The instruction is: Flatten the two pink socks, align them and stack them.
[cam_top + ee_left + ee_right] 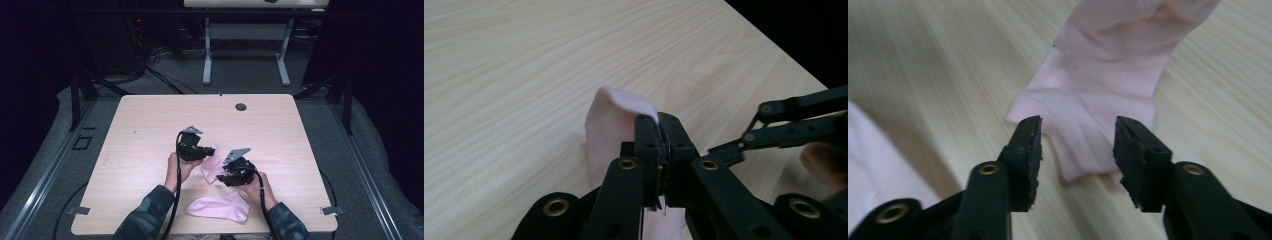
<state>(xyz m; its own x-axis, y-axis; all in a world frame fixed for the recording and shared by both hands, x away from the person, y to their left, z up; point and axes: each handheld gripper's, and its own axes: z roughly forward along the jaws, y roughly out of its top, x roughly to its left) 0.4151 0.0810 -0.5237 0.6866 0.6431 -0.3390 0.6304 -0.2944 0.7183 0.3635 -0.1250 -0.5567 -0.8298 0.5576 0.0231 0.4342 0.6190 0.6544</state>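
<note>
two pale pink socks lie on the light wood table (150,125). the nearer sock (220,206) rests flat by the table's front edge, spread out with its foot bent to one side. the other sock (212,167) sits just beyond it, toward the middle of the table — one end is raised off the wood in a soft fold (616,112), pinched between black jaws, while its ribbed cuff end (1083,135) lies flat on the table, slightly rumpled, between two parted jaws.
</note>
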